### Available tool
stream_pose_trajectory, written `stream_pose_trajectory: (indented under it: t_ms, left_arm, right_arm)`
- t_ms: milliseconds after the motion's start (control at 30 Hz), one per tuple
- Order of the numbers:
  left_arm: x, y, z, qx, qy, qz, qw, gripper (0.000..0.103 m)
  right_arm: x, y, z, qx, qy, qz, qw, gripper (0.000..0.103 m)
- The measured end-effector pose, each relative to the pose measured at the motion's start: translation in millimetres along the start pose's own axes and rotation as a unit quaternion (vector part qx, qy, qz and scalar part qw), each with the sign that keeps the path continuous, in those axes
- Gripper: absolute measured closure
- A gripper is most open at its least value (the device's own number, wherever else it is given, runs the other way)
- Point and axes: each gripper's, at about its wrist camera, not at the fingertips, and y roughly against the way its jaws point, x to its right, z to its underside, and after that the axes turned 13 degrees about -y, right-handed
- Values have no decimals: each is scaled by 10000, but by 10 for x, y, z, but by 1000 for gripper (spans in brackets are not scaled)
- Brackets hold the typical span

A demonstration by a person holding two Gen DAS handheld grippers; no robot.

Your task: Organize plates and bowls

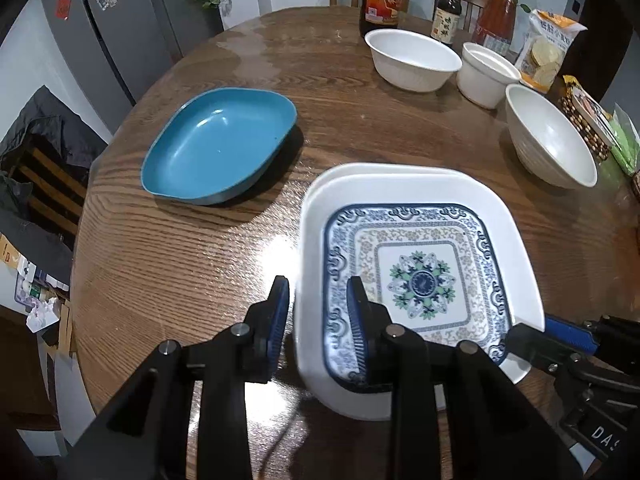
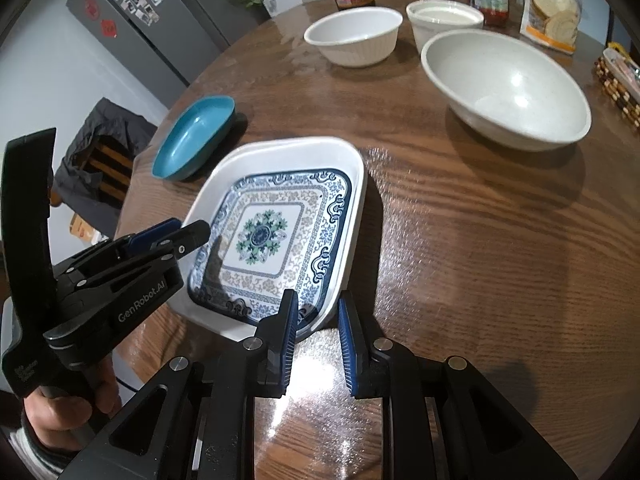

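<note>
A round wooden table [image 1: 168, 264] fills both views, with a grey fridge [image 1: 120, 28] behind it and chairs at the far side, their lower parts hidden by bottles. Near the front edge sits a white square plate [image 1: 316, 280] with a blue patterned plate [image 1: 420, 276] nested flat inside it; a second white rim shows just behind the first, so there may be another plate under it, though that is hard to tell. The stack's near corner is hidden behind the fingers.

The left gripper [image 1: 320, 320] straddles the left rim of the stack, one finger outside and one over the patterned plate; the jaws are partly open and the pads seem to stand clear of the rim. The right gripper [image 2: 318, 340] has its jaws only narrowly apart, at the stack's right corner, and whether they pinch the rim is not clear.

A blue oval dish [image 1: 216, 144] lies well to the left, its long axis running diagonally away. Three white bowls [image 2: 508, 88] stand upright at the far right, near packets cut off by the frame.
</note>
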Motion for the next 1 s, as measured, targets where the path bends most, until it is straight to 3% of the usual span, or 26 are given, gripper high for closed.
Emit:
stream_pose_trajectory:
  t_ms: [100, 400, 533, 700, 900, 1000]
  left_arm:
    - [-42, 38, -25, 59, 57, -59, 9999, 65]
    - [-144, 141, -113, 174, 268, -103, 9994, 61]
    - [-8, 255, -167, 331, 133, 39, 9994, 40]
    - [303, 356, -319, 423, -109, 383, 9983, 32]
    - [740, 518, -586, 472, -357, 701, 9958, 12]
    - [918, 552, -732, 511, -588, 858, 9933, 6]
  right_arm:
    - [24, 48, -19, 63, -48, -7, 10000, 83]
    - [70, 269, -4, 283, -130, -259, 9992, 83]
    - [208, 413, 14, 483, -292, -286, 9980, 83]
    - [510, 691, 89, 759, -616, -165, 9951, 82]
    - [914, 1220, 313, 1369, -1091, -83, 9845, 47]
    - [1071, 1449, 451, 1650, -1353, 147, 9769, 42]
